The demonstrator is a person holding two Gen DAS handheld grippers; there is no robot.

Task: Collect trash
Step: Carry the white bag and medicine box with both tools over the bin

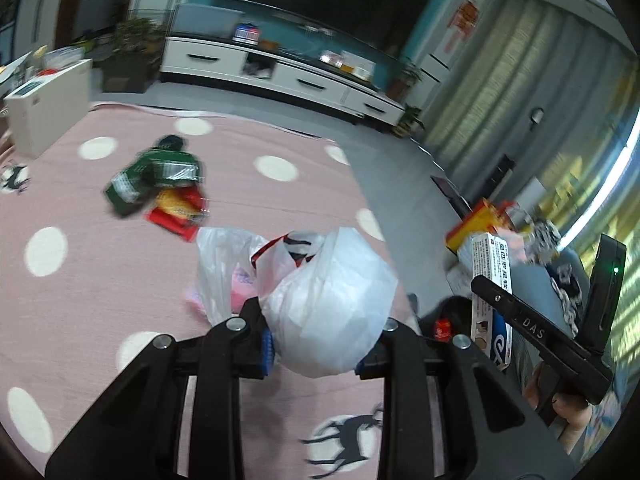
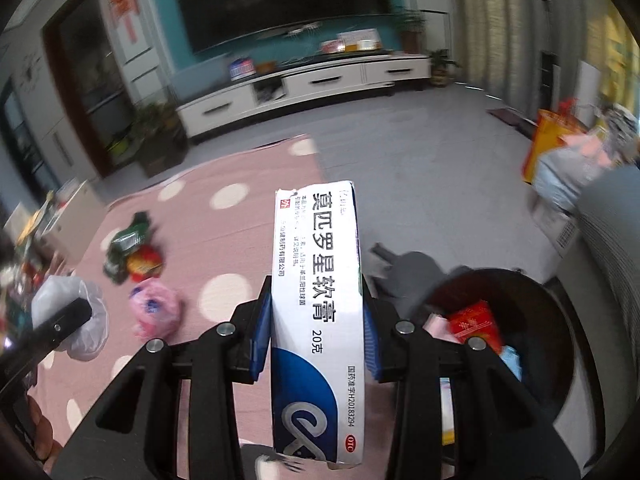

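Note:
My left gripper (image 1: 316, 354) is shut on a crumpled white plastic bag (image 1: 328, 312), held above the pink dotted rug (image 1: 100, 280). My right gripper (image 2: 316, 332) is shut on a long white ointment box (image 2: 316, 280) with a blue end; the box (image 1: 488, 280) also shows at the right of the left wrist view. A dark round bin (image 2: 560, 320) with a red packet (image 2: 476, 324) and other litter inside lies low and right of the right gripper. On the rug lie a green package (image 1: 156, 172), red-yellow wrappers (image 1: 176, 208) and a pink bag (image 2: 154, 312).
A grey cloth (image 2: 408, 268) lies on the grey floor beside the bin. A yellow bag (image 2: 548, 140) and piled items stand at the right. The white TV cabinet (image 2: 304, 80) lines the far wall, with potted plants (image 1: 132, 52) and a white box (image 1: 48, 108) at the left.

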